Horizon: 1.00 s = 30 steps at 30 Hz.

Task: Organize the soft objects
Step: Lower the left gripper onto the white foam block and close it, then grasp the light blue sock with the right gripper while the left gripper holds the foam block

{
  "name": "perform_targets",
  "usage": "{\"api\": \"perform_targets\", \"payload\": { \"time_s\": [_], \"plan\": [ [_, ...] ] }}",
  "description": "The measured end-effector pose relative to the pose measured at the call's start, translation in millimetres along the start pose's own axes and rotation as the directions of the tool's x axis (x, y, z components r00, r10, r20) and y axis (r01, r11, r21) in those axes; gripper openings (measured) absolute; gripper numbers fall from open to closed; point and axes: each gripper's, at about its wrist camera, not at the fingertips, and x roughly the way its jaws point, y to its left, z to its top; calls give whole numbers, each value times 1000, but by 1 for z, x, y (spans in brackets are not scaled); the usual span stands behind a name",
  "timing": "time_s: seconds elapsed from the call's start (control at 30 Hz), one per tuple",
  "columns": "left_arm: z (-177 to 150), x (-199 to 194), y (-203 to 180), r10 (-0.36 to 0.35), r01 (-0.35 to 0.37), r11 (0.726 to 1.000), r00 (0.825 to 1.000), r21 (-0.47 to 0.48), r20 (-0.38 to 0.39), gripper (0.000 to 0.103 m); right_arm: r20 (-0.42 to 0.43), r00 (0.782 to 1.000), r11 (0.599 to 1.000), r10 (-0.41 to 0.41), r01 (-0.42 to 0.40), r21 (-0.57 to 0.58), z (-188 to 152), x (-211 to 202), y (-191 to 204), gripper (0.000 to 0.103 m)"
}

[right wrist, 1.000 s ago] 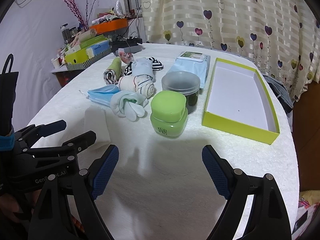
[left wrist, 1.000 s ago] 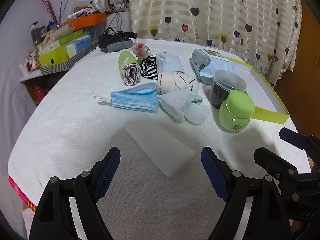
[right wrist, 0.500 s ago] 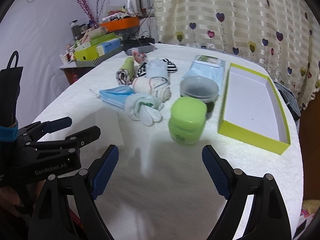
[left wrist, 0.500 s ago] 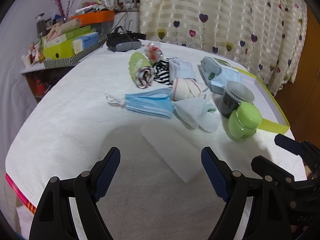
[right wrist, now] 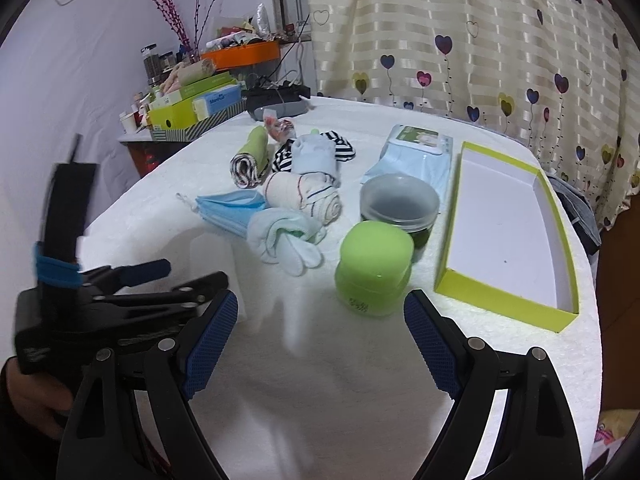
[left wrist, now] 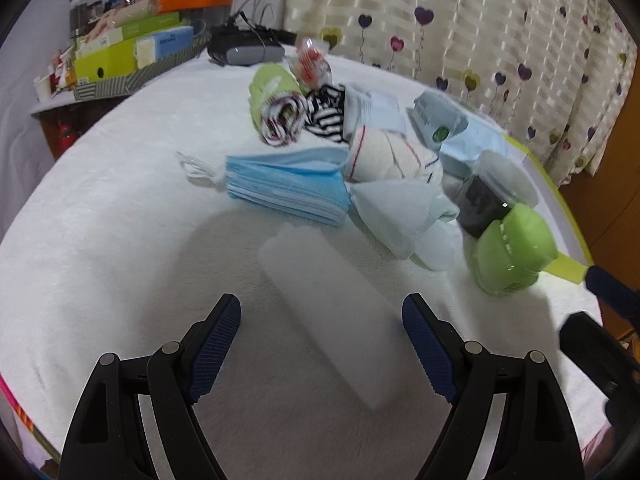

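Soft items lie heaped mid-table: a stack of blue face masks (left wrist: 286, 186) (right wrist: 228, 210), pale bundled socks (left wrist: 400, 216) (right wrist: 288, 240), a cream rolled cloth with red lines (left wrist: 388, 156) (right wrist: 304, 196), a green rolled cloth (left wrist: 276, 108), a striped sock (left wrist: 326, 116) and a light blue sock (left wrist: 372, 108). A white sponge block (left wrist: 328, 312) (right wrist: 212, 252) lies nearest. My left gripper (left wrist: 320, 316) (right wrist: 160, 280) is open, its fingers either side of the block's near end without touching. My right gripper (right wrist: 320, 320) is open over bare cloth, just short of the green jar (right wrist: 374, 270).
An open yellow-green box (right wrist: 500, 304) sits at the right. A dark jar (right wrist: 400, 208) and a wipes pack (right wrist: 416, 152) stand between it and the heap. Cartons and a black device (left wrist: 244, 50) crowd the far left. The table edge curves close on both sides.
Both grippers have moved forward over the table. The white block now lies between the left fingers and the green jar is closer to the right gripper. Both stay open.
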Motion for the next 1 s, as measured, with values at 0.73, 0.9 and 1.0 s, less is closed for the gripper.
{"api": "perform_targets", "payload": {
  "time_s": [0.73, 0.9, 1.0],
  "plan": [
    [8, -24, 15, -89, 89, 996, 992, 4, 93, 24, 13, 997, 994, 73, -71, -87, 33, 30, 18, 86],
    [12, -32, 34, -99, 102, 995, 989, -23, 113, 24, -39, 997, 982, 70, -75, -174, 50, 59, 37, 86],
    [14, -35, 45, -85, 91, 995, 988, -37, 126, 24, -94, 994, 973, 54, -73, -217, 54, 82, 48, 86]
  ]
}}
